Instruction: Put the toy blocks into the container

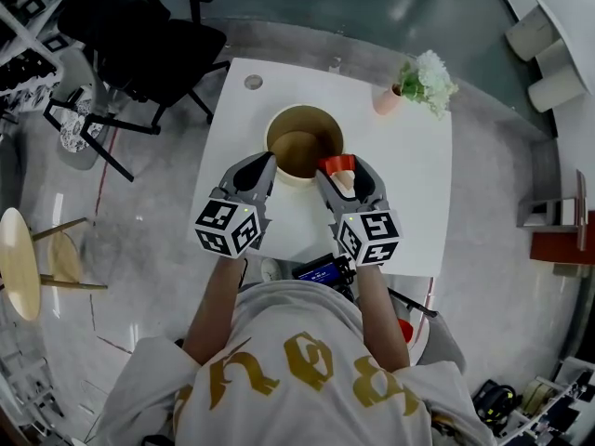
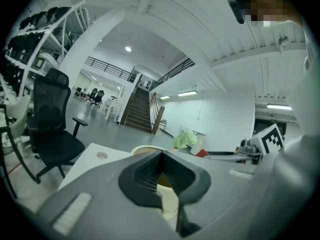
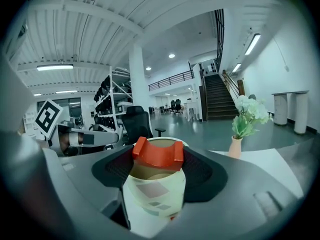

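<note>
— We're seeing bright, even light here, with ceiling strips (image 3: 55, 67) glowing overhead.
— We're also catching glare off the far floor (image 1: 400, 7), and both gripper views are bending and darkening toward their edges, blurring up close.

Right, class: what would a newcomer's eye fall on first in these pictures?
The red block, held in the jaws of the right gripper at the rim of the cream container. Next, the flowers in a pink vase at the white table's far right corner.
</note>
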Demonstrator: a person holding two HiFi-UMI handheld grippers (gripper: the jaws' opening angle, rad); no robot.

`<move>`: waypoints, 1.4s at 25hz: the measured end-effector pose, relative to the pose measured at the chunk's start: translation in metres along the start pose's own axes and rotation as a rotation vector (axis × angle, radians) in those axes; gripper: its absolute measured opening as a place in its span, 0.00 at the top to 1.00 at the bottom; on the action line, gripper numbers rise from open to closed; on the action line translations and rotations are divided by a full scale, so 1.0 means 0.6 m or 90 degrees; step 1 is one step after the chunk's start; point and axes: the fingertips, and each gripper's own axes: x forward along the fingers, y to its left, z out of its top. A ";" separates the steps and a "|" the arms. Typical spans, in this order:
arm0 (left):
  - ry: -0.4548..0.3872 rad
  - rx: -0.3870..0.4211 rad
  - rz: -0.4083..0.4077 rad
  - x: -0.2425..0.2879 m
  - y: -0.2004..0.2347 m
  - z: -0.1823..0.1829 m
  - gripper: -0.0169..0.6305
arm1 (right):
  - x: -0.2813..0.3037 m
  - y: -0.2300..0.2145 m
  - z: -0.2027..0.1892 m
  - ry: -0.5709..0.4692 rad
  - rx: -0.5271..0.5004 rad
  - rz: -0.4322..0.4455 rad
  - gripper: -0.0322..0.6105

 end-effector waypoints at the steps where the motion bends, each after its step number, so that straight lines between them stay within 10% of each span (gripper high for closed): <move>1: 0.001 -0.001 0.005 0.001 0.004 -0.001 0.97 | 0.004 0.002 0.000 0.003 -0.007 0.003 0.44; 35: 0.021 -0.045 0.057 0.040 0.033 -0.020 0.97 | 0.080 0.021 0.006 0.033 -0.077 0.109 0.45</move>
